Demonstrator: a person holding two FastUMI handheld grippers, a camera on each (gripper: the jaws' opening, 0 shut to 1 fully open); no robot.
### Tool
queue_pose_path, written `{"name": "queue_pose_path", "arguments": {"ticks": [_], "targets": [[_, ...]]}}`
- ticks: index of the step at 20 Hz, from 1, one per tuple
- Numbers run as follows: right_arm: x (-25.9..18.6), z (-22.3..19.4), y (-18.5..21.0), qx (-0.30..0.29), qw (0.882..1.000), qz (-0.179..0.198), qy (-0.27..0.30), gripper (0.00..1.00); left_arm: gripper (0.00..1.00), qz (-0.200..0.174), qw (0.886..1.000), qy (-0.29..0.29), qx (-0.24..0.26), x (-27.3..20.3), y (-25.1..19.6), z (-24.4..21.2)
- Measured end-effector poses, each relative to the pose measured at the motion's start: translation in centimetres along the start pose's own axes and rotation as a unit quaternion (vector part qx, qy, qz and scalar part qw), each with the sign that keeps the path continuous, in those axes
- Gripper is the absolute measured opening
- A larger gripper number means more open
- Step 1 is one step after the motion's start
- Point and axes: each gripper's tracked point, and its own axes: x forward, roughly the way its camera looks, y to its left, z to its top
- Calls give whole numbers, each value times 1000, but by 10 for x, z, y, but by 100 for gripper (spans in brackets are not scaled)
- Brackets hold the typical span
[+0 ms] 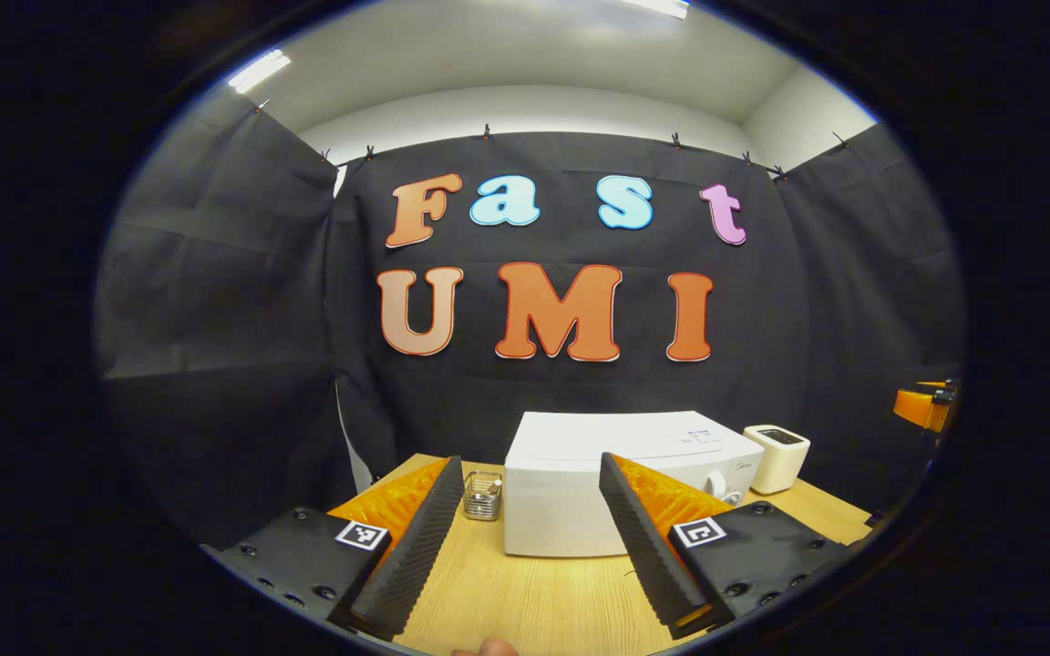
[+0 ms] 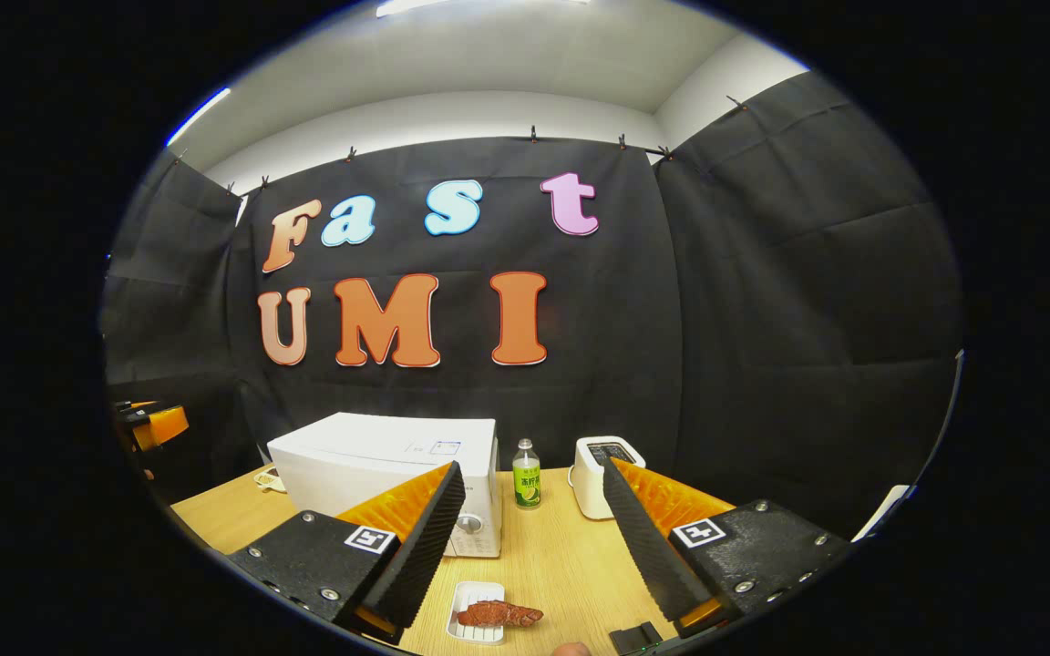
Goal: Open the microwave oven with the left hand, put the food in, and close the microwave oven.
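2 grippers hang above a wooden table (image 1: 534,601), both with fingers spread wide and nothing between them. The left gripper (image 1: 525,538) faces a white microwave (image 1: 571,492) that sits at the far side of the table with its door shut. A small wire basket (image 1: 482,496) stands just left of the microwave, and a white toaster (image 1: 776,456) stands to its right.

From the right gripper view, the right gripper (image 2: 532,547) hovers over the near edge of the table. Below it, close to the near edge, lies the food (image 2: 499,613), a reddish-brown piece on a small white tray (image 2: 466,597), well apart from the microwave. Farther back, a green drink bottle (image 2: 526,474) stands between the microwave and the toaster.

Judging by this, the task is at its very start: the door is not yet open, the food is untouched, and all 3 steps remain, opening, loading and closing.
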Motion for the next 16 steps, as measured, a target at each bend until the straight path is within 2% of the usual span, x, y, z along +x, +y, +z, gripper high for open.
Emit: {"name": "queue_pose_path", "arguments": {"ticks": [1,2,5,8,10,11,12,13,14,16], "targets": [[-1,-1,3,2,1000,1,-2,95,94,-5,1000,3,-3,1,-6,-4],[-1,-3,5,3,1000,2,-2,94,98,-9,1000,7,-4,2,-11,-10],[-1,-12,10,2,1000,9,8,95,100,-22,1000,14,-3,10,-32,-21],[-1,-12,6,1,1000,5,7,95,94,-36,999,20,5,21,-58,-35],[-3,-13,2,2,1000,2,5,95,94,-34,998,7,44,26,-72,-41],[-3,-16,-1,4,1000,1,6,95,95,-45,998,5,47,28,-86,-46],[-4,-18,-4,5,1000,0,8,95,94,-67,997,10,28,28,-108,-53],[-5,-21,-7,6,1000,1,10,95,97,-84,996,19,4,28,-125,-61],[-6,-23,-11,5,1000,3,11,95,97,-92,995,26,-12,31,-134,-68],[-8,-26,-24,4,1000,-5,9,95,94,-94,995,24,-9,42,-155,-76]]}}
